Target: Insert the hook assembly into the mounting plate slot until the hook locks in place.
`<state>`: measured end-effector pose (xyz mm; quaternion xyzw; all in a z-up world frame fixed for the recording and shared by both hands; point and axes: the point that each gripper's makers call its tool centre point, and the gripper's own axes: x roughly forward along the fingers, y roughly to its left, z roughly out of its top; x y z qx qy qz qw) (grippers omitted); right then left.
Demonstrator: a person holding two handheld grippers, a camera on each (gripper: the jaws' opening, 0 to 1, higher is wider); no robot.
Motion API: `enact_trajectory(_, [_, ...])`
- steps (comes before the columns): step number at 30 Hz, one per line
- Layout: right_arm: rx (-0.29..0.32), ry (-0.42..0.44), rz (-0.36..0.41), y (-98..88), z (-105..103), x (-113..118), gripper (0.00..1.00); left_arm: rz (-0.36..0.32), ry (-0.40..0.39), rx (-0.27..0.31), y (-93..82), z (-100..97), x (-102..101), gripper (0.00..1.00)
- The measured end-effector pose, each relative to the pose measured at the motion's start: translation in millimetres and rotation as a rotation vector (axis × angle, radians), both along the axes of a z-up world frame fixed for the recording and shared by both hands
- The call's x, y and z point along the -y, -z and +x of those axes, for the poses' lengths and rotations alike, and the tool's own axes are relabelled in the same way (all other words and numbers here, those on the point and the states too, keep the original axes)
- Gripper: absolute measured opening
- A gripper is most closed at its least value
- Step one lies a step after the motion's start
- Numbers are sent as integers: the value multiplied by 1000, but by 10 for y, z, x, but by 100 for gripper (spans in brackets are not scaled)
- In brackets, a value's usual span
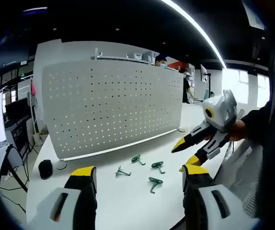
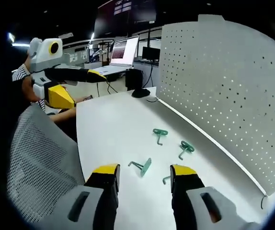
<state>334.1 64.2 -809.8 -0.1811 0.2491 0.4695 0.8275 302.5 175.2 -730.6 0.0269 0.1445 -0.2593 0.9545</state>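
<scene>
Above the white table point(image 2: 108, 129), both grippers point(image 1: 140, 175) point(image 2: 142, 170) hover spread wide, holding nothing.

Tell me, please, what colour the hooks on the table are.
Green; the hooks show best in the right gripper view.

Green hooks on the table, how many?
4. In the left gripper view: one nearest the pegboard, one left, one right, one nearest the left gripper.
</scene>
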Motion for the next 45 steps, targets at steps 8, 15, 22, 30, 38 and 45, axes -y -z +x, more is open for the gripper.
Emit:
enact_trajectory(8, [-18, -13, -42, 201, 42, -69, 31, -2, 9, -2, 19, 3, 23, 75])
enact_trajectory(15, [-55, -14, -69, 397, 98, -113, 28, 0, 15, -2, 27, -3, 23, 75])
enact_trajectory(22, [-76, -22, -105, 582, 137, -144, 25, -2, 18, -5, 37, -4, 33, 74])
enact_trajectory(30, [-91, -34, -141, 756, 164, -183, 20, 4, 21, -12, 51, -14, 35, 74])
enact_trajectory(38, [-77, -42, -165, 830, 200, -193, 13, 9, 19, -15, 57, -15, 40, 73])
enact_trajectory(45, [-71, -11, -182, 850, 257, -88, 11, 6, 8, -14, 56, -30, 15, 73])
